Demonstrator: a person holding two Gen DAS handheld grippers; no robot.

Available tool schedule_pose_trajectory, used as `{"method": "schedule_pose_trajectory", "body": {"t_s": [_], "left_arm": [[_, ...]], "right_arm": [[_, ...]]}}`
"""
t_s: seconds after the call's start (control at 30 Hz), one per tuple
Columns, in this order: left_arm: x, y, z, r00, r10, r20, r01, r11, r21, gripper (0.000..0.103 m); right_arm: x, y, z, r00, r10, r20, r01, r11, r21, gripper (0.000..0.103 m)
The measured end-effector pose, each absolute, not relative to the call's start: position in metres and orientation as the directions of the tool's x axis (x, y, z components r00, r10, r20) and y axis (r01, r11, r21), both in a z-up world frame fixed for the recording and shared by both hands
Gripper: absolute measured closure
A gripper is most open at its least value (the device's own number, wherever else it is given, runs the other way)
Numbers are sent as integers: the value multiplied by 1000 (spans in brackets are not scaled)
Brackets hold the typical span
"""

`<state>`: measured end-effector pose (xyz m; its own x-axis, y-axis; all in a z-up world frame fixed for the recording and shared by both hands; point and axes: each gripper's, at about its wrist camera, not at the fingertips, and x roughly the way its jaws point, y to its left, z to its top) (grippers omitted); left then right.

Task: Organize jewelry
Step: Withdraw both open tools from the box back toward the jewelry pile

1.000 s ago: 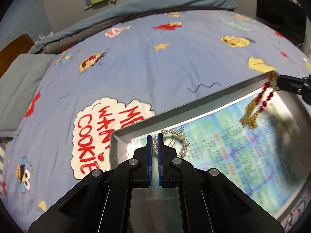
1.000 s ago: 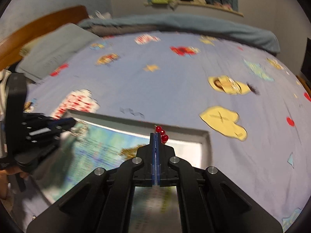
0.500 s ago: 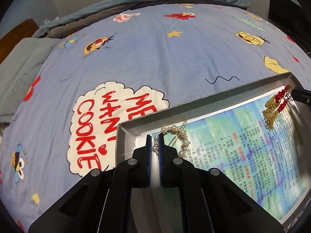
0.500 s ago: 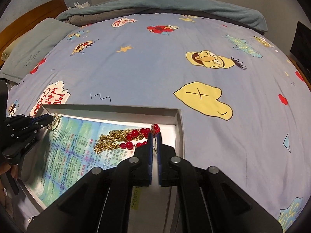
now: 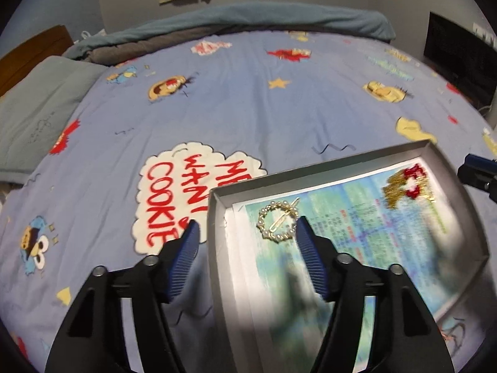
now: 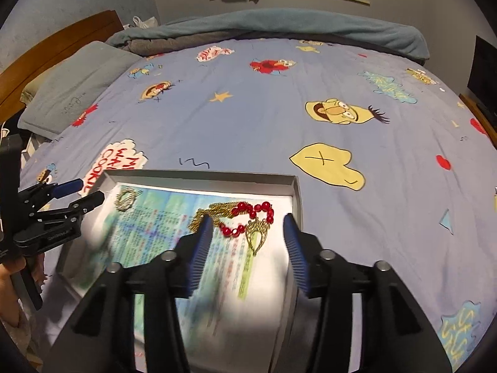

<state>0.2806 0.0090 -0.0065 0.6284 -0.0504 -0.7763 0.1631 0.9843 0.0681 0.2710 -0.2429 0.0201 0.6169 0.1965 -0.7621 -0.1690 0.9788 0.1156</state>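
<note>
A shallow grey box (image 5: 214, 217) (image 6: 198, 175) lined with a printed sheet lies on the bed. A round pearl hair clip (image 5: 278, 222) (image 6: 125, 198) lies flat in its left corner. My left gripper (image 5: 247, 228) hovers just short of the clip, jaws opening, pads off it. A red bead and gold chain piece (image 6: 245, 217) (image 5: 407, 185) rests in the box's right corner. My right gripper (image 6: 248, 222) stands over it with jaws opening and nothing pressed between them. The left gripper (image 6: 85, 191) also shows at the left of the right wrist view.
The blue cartoon-print bedsheet (image 5: 248, 108) spreads all around the box. A grey pillow (image 5: 37, 108) and wooden headboard (image 6: 56, 46) lie at the far left, rolled blankets (image 6: 279, 28) at the back. A hand (image 6: 12, 276) holds the left tool.
Both grippers went from shut to wide apart. The pearl clip and the red bead piece were let go and now lie in the box. Both grippers drew back and up a little.
</note>
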Motion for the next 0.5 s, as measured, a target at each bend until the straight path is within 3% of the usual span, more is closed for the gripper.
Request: {"method": "schedule_pose_trajectory", "body": {"t_s": [0.2, 0.33, 0.5], "left_arm": [[244, 13, 20, 662, -46, -748, 147, 987, 70, 19], [219, 13, 35, 678, -45, -734, 146, 987, 74, 13], [182, 17, 54, 696, -74, -714, 144, 989, 39, 11]], "right_arm": [[236, -246, 46, 646, 201, -736, -174, 978, 115, 31], [207, -246, 62, 665, 214, -715, -194, 975, 111, 11], [171, -243, 75, 682, 229, -695, -211, 971, 114, 6]]}}
